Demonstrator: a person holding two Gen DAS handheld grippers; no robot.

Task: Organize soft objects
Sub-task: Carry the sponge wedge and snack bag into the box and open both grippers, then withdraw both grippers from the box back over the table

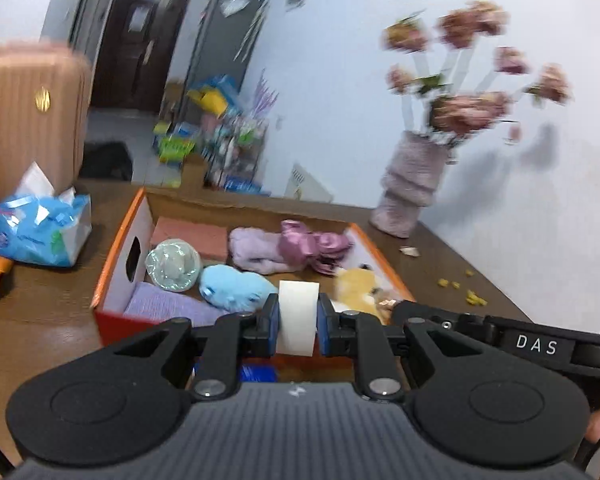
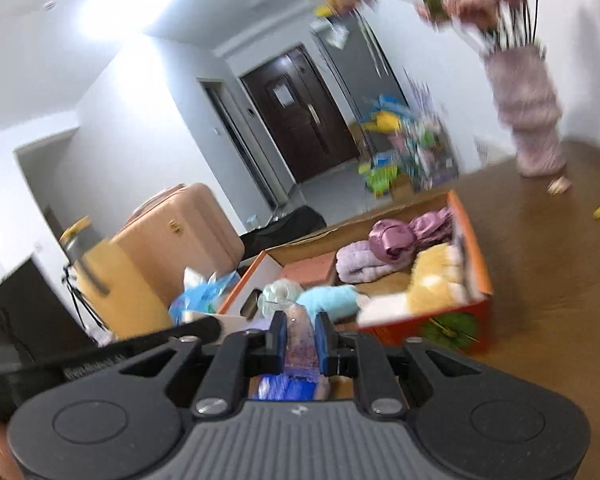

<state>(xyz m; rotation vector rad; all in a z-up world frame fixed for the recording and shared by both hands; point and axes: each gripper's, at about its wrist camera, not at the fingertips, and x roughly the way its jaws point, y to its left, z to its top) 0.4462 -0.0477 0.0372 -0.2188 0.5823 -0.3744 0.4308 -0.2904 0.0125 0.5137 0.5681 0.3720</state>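
Motion-blurred flowers, perhaps artificial; wrapped packet mostly hidden between pads.

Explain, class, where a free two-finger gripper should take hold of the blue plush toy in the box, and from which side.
Grip the blue plush toy across its rounded middle, coming from above. It lies on its side in the box with its top exposed, while a wrapped ball and purple cloth crowd its sides. That is a judgement; the blur hides finer detail.
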